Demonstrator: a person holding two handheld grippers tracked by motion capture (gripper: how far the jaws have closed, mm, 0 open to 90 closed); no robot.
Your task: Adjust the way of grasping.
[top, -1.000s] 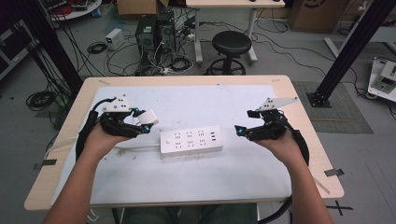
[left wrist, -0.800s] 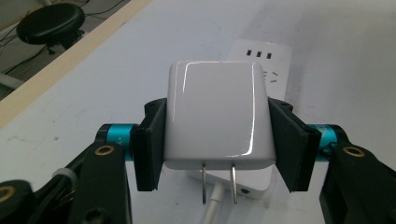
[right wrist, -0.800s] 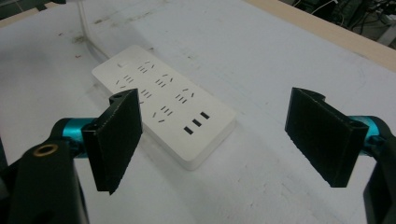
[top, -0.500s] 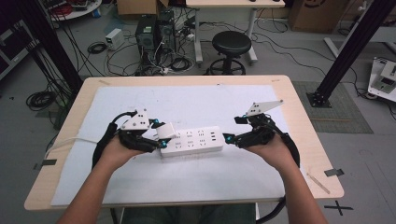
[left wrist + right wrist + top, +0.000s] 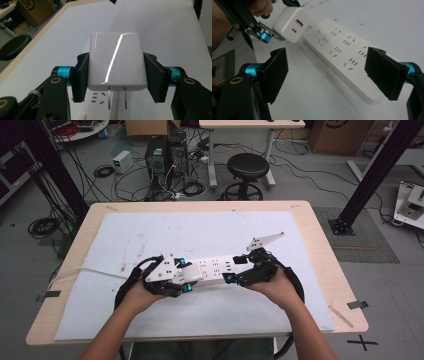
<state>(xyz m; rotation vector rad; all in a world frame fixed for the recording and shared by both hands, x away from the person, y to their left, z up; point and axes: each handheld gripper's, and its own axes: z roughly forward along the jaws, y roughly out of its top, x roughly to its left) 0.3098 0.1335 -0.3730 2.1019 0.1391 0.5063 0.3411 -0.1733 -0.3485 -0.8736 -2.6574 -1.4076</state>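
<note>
A: So, what does each hand-held gripper have right now?

B: The left hand-held gripper (image 5: 116,82) is clamped on a glossy white plastic wall charger (image 5: 116,62), one black pad against each side. Two metal prongs point down toward the white rectangular plastic power strip (image 5: 212,269), which lies flat near the middle of the surface. The right hand-held gripper (image 5: 335,75) holds nothing; its jaws stand wide apart, either side of the strip's near end, not touching it.

A: What has changed from a moment ago?

B: A second ago both hands were well apart from the strip, one off each end. Now both have closed in: the charger hovers just over the strip's left end, and the right one brackets the other end. My judgement is that the charger is about to be plugged in while the right side steadies the strip.

A: How much room is there around them?

B: Plenty. The strip sits on a large white paper sheet (image 5: 200,235) covering the pale wooden surface (image 5: 320,245), with bare sheet all round. The near edge lies close beneath the person's forearms; the far and side edges are well away.
</note>
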